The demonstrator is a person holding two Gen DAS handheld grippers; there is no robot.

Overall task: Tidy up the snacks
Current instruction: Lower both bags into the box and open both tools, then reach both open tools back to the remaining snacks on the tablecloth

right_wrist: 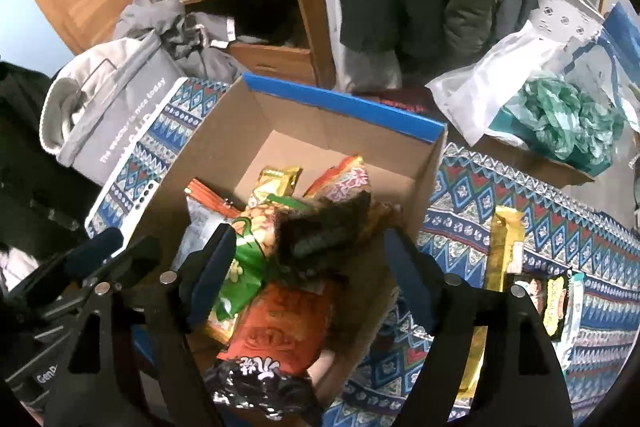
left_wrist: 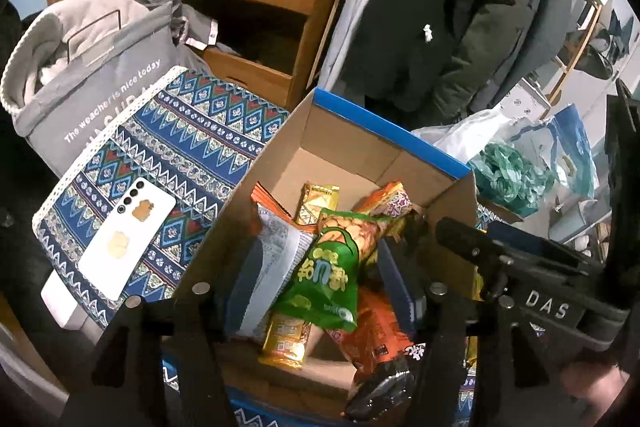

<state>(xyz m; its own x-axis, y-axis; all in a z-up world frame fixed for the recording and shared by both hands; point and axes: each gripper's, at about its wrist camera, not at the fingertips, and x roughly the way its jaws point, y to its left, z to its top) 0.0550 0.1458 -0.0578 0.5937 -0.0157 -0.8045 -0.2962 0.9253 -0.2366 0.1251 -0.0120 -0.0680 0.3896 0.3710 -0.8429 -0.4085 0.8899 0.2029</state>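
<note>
An open cardboard box [left_wrist: 352, 131] [right_wrist: 304, 107] with a blue rim stands on the patterned cloth and holds several snack packets. A green peanut bag [left_wrist: 332, 267] [right_wrist: 244, 259] lies on top, beside an orange-and-black packet [left_wrist: 376, 351] [right_wrist: 276, 339], a gold packet [left_wrist: 286, 341] and a white packet [left_wrist: 272, 267]. A blurred dark packet [right_wrist: 324, 231] hangs over the box between my right gripper's fingers, touching neither. My left gripper [left_wrist: 320, 291] is open over the box. My right gripper [right_wrist: 308, 275] is open above the box and shows in the left wrist view [left_wrist: 520, 267]. Gold [right_wrist: 504, 247] and yellow-black [right_wrist: 554, 303] packets lie on the cloth, right of the box.
A white phone [left_wrist: 128, 239] lies on the blue patterned cloth [left_wrist: 192, 139] left of the box. A grey laundry bag [left_wrist: 100, 79] stands behind it. White and green plastic bags [right_wrist: 560, 115] sit at the right. Wooden cabinets and hanging coats are behind.
</note>
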